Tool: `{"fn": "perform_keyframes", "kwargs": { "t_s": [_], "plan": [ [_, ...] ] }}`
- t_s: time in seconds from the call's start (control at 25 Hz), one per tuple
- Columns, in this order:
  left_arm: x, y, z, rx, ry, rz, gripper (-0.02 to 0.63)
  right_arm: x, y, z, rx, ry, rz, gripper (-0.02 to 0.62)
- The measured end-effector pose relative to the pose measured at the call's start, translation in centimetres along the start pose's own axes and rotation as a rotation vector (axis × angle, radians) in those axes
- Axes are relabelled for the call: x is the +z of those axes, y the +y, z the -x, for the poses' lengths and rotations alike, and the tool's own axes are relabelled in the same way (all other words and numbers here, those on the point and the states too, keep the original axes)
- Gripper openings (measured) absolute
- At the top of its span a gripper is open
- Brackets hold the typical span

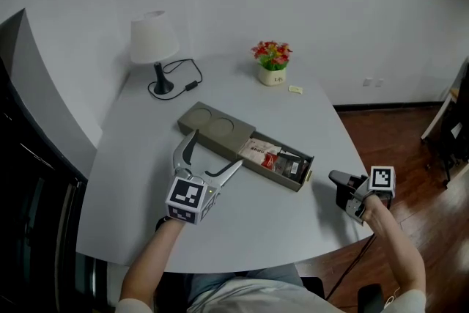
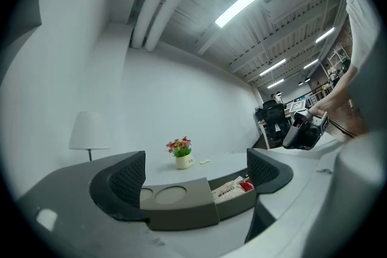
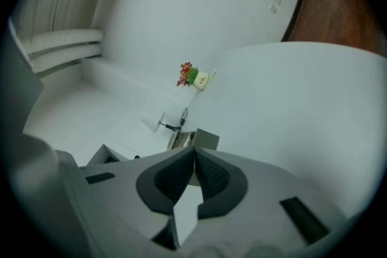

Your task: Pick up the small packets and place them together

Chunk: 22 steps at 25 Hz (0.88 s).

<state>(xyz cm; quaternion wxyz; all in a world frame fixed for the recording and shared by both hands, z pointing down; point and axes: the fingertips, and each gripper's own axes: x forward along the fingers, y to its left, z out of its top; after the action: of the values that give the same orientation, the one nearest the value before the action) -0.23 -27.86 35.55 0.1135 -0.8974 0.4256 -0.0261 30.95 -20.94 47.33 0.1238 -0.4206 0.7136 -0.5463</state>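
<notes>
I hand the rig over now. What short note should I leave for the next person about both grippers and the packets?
Left gripper: open, holding nothing, aimed at the near side of the grey tray.
Right gripper: shut, empty, at the table's right edge, apart from the tray.
Done: several packets lie together in the tray's long compartment; its two round recesses are empty.
Left: one small pale piece, perhaps a packet, lies loose beside the flower pot. If it is one, it probably should join the others.
</notes>
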Motion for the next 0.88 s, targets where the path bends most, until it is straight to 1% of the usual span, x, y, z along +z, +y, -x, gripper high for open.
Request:
{"fn": "perform_keyframes", "kwargs": {
  "t_s": [0.08, 0.16, 0.28, 0.4, 0.44, 0.52, 0.6, 0.64, 0.68, 0.72, 0.8, 0.84, 0.88],
  "plan": [
    [-0.2, 0.3, 0.0, 0.008, 0.0, 0.027, 0.512, 0.7, 1.4, -0.1, 0.034, -0.007, 0.085, 0.02],
    [-0.3, 0.7, 0.2, 0.018, 0.0, 0.055, 0.512, 1.3, 2.7, -0.8, 0.029, -0.03, 0.224, 0.026],
    [-0.2, 1.5, 0.6, 0.034, -0.004, 0.097, 0.512, 2.2, 6.1, -2.6, 0.031, -0.144, 0.456, 0.031],
    [-0.4, 2.0, 1.1, 0.053, 0.0, 0.103, 0.511, 2.5, 9.8, -4.8, 0.028, -0.241, 0.716, 0.038],
    [-0.5, 2.1, 1.4, 0.062, 0.0, 0.104, 0.495, 2.4, 11.0, -5.5, 0.026, -0.264, 0.798, 0.038],
    [-0.8, 2.5, 2.0, 0.077, 0.001, 0.112, 0.488, 2.2, 13.1, -6.5, 0.02, -0.328, 0.936, 0.038],
    [-1.2, 2.8, 2.5, 0.087, 0.009, 0.123, 0.488, 2.1, 14.9, -7.1, 0.017, -0.397, 1.047, 0.04],
    [-1.5, 2.8, 2.6, 0.089, 0.015, 0.129, 0.488, 1.9, 15.7, -7.5, 0.026, -0.418, 1.088, 0.157],
    [-1.8, 2.8, 2.8, 0.089, 0.02, 0.134, 0.488, 1.6, 16.2, -7.9, 0.038, -0.431, 1.119, 0.384],
    [-2.0, 2.9, 3.1, 0.091, 0.025, 0.139, 0.488, 1.3, 16.5, -8.3, 0.044, -0.44, 1.144, 0.434],
    [-2.4, 3.0, 3.6, 0.098, 0.03, 0.148, 0.488, 0.7, 16.7, -8.8, 0.024, -0.454, 1.206, 0.434],
    [-2.6, 3.0, 3.8, 0.101, 0.03, 0.154, 0.488, 0.4, 16.6, -9.0, 0.003, -0.458, 1.242, 0.45],
    [-2.7, 3.1, 4.0, 0.103, 0.029, 0.16, 0.488, 0.1, 16.4, -9.0, -0.017, -0.459, 1.274, 0.504]
  ]
}}
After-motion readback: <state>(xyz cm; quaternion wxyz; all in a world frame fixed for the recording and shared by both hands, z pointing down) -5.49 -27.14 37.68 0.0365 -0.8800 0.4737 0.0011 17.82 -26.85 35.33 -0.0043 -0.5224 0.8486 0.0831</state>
